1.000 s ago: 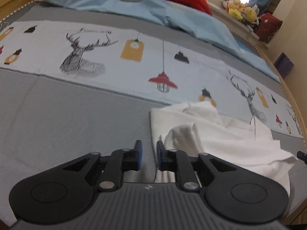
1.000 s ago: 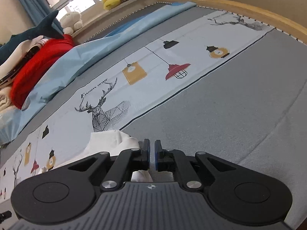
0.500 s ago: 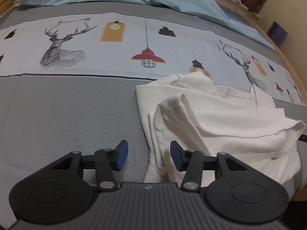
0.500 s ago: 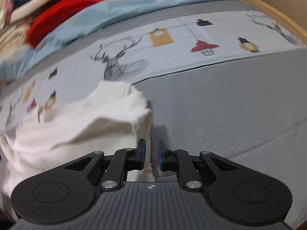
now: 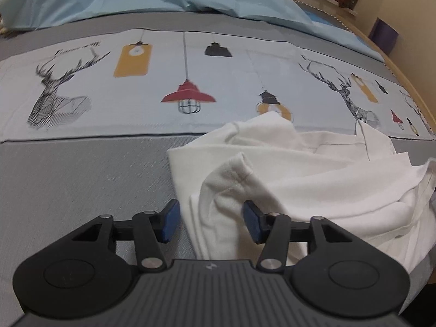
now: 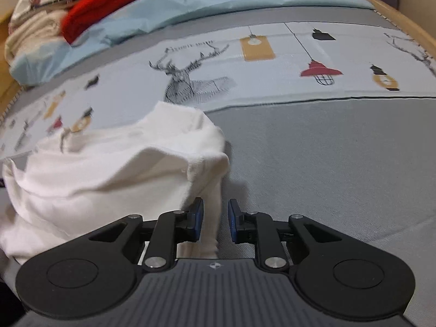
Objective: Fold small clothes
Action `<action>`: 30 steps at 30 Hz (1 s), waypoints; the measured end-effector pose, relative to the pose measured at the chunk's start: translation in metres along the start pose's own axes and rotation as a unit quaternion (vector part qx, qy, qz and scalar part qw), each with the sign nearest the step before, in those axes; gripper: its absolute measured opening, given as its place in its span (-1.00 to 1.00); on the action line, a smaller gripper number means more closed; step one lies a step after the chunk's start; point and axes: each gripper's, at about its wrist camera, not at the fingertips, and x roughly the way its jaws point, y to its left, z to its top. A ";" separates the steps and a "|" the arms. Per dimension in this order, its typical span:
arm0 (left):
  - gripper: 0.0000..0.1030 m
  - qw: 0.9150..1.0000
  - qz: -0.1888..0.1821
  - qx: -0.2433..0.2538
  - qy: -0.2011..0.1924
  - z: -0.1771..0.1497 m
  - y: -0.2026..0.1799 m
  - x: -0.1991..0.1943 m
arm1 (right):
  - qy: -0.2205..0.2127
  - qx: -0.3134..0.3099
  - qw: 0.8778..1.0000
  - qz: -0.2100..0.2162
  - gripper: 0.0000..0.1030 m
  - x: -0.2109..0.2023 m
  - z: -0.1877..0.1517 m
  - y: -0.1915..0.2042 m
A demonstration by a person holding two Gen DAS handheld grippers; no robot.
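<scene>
White garment lies crumpled on the bed's grey cover, just below the printed band of deer and lamps. Left gripper has its jaws wide, straddling a raised fold. Right gripper has its jaws narrowly apart around the cloth's edge, not clamped.

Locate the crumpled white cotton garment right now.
The crumpled white cotton garment lies on the grey bedspread just below the printed lamp-and-deer band, right of centre in the left wrist view, between the open left gripper fingers.
</scene>
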 end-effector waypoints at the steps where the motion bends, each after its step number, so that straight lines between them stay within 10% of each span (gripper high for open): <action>1: 0.24 1.000 0.002 0.004 -0.001 0.001 -0.002 0.002 | -0.005 0.012 1.000 0.010 -0.60 0.000 0.003 -0.001; 18: 0.19 0.999 0.005 0.029 -0.021 0.009 -0.015 0.017 | -0.040 0.038 0.998 0.022 -0.60 0.019 0.027 0.014; 22: -0.72 0.998 0.005 0.059 -0.023 0.009 -0.018 0.018 | -0.041 0.038 0.998 0.022 -0.60 0.019 0.027 0.014; 30: -1.00 0.983 0.035 -0.079 -0.161 0.025 0.029 -0.028 | -0.064 0.057 0.996 0.018 -0.60 0.014 0.032 0.011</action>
